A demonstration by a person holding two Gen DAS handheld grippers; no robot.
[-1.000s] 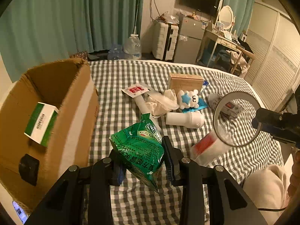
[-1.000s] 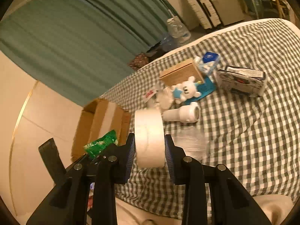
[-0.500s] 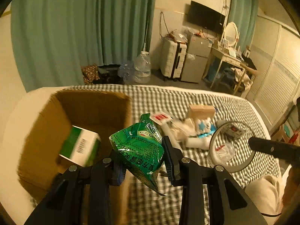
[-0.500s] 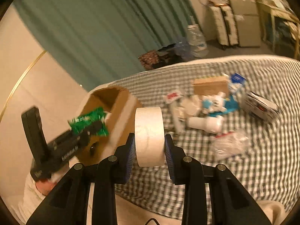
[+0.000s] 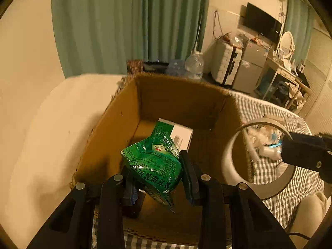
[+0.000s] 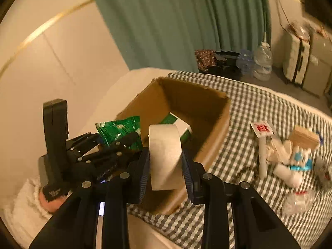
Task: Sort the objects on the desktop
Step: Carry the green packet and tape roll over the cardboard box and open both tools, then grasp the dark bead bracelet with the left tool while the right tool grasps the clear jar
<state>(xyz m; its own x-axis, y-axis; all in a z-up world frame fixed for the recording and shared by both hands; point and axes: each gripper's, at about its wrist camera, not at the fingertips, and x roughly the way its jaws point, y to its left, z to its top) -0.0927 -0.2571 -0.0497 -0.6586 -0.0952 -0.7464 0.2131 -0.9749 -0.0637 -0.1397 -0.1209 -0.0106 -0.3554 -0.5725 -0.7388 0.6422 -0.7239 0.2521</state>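
Carrying loads to the box (image 5: 128, 112): left gripper (image 5: 156, 176) is clamping the green packet (image 5: 153, 164) above its opening, right gripper (image 6: 166, 166) is gripping the tape roll (image 6: 165, 155) beside it. Next, I judge, releasing both inside.

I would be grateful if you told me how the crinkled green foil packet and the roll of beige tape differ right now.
The crinkled green foil packet is soft, glossy and printed; the roll of beige tape is a rigid, plain ring. The packet sits in the left gripper over the open cardboard box; the roll stands on edge in the right gripper near the box's side. Both are clamped between jaws.
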